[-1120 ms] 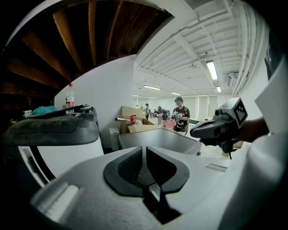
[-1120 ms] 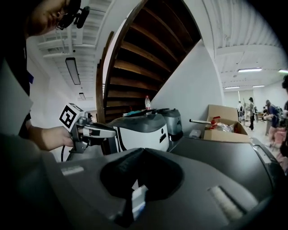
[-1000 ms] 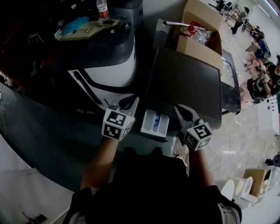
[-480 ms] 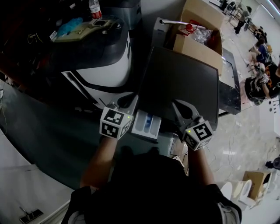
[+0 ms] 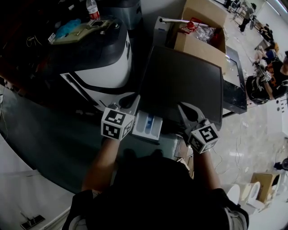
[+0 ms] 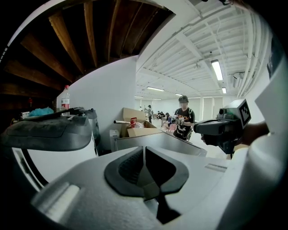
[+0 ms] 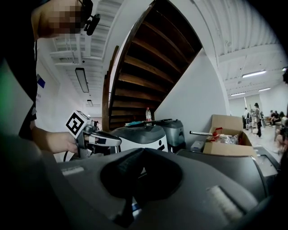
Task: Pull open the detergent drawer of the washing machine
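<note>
The washing machine has a dark flat top. Its detergent drawer, white with blue inside, stands pulled out from the front at the top left. My left gripper lies along the drawer's left side, its marker cube almost against it. Its jaws have just been closing and now meet, with nothing between them. My right gripper hovers over the machine's front edge, to the right of the drawer. It is shut and empty. Neither gripper holds the drawer.
A large black-and-white machine stands close on the left, with a bottle and clutter on top. An open cardboard box sits behind the washer. People sit at the far right. Pale floor lies to the right.
The left gripper has come closer to the drawer's left side. The right gripper has shifted a little over the machine's front edge. The drawer stays pulled out throughout.
</note>
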Demonstrator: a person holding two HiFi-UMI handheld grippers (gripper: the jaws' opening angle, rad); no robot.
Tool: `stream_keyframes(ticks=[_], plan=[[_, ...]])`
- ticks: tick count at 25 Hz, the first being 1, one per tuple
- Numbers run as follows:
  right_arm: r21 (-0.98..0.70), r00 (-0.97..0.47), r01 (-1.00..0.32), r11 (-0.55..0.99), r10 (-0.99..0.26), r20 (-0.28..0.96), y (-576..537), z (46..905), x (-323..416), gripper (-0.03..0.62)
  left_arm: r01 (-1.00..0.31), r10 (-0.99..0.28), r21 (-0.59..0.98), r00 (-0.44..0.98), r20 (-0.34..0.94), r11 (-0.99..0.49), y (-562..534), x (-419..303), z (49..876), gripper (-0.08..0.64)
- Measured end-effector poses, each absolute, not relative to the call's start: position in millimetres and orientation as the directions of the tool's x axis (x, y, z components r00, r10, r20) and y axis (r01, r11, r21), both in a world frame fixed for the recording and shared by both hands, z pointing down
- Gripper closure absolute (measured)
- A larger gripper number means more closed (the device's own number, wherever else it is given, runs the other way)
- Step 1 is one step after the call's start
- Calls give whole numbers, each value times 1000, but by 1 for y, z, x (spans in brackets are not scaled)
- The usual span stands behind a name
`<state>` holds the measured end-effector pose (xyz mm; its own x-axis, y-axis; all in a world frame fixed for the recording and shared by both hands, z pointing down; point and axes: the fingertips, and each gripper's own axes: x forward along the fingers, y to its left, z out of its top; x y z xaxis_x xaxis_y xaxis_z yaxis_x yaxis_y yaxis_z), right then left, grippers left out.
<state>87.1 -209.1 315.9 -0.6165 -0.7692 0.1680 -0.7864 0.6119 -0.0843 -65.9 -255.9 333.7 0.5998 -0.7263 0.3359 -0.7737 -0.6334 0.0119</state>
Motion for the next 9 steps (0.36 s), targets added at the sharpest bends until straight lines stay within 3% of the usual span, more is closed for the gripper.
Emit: stream_keyframes(ticks=[9], plan=[[-115, -614, -789, 604, -771, 167, -198, 319, 87, 591, -769, -727, 5, 607, 320, -640, -243, -67, 329, 535]])
